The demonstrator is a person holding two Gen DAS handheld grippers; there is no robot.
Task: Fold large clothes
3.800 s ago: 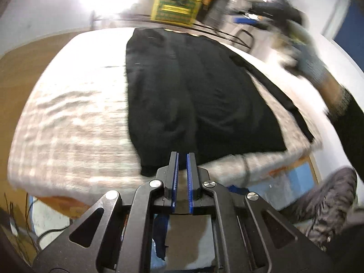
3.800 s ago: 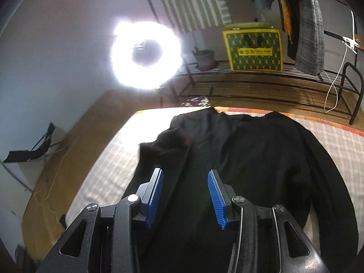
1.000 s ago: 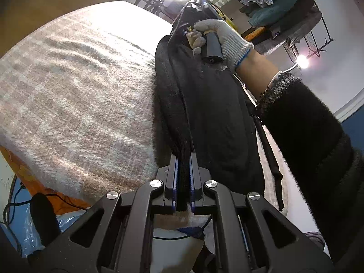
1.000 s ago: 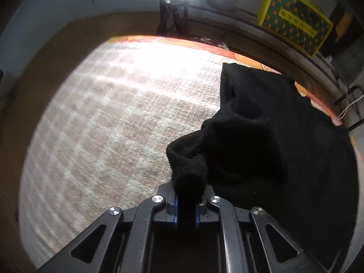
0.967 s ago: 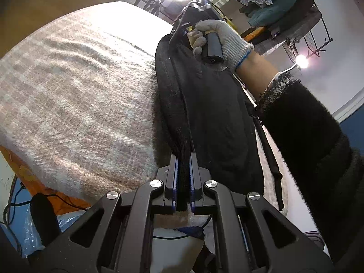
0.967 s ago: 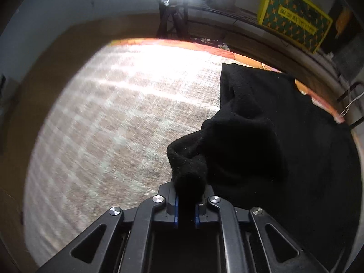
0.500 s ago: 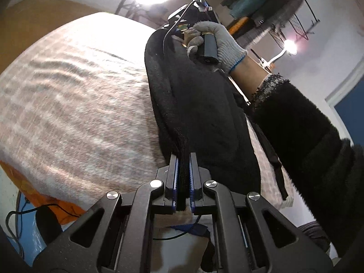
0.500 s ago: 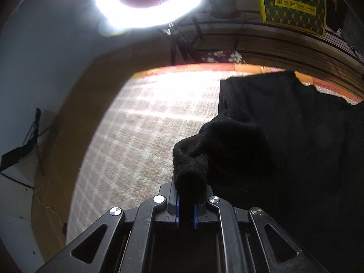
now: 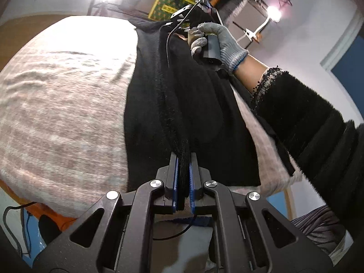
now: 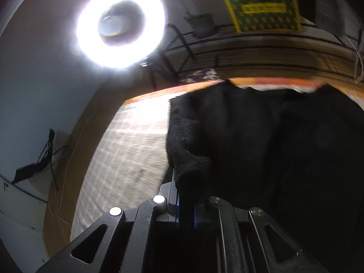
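Observation:
A large black garment (image 9: 200, 104) lies on a bed with a pale checked cover (image 9: 63, 104). My left gripper (image 9: 183, 159) is shut on the garment's near edge, which runs up from the jaws as a raised fold. My right gripper (image 10: 186, 182) is shut on the garment's far left edge (image 10: 182, 136), with black cloth bunched over the jaws. In the left wrist view the right gripper body (image 9: 191, 18) shows at the far end, held by a white-gloved hand (image 9: 218, 43). The garment (image 10: 284, 147) fills the right of the right wrist view.
A ring light (image 10: 120, 26) glares beyond the bed's head. A yellow-green patterned bag (image 10: 259, 6) and a plant pot (image 10: 202, 24) stand on a black metal rack. Wooden floor (image 10: 75, 136) lies left of the bed. Cables and an orange sheet edge (image 9: 27, 209) hang below the bed's near side.
Both grippers closed on the garment's left edge earlier. Over the last second they lifted that edge and carried it rightward over the garment, so more bed cover shows at the left.

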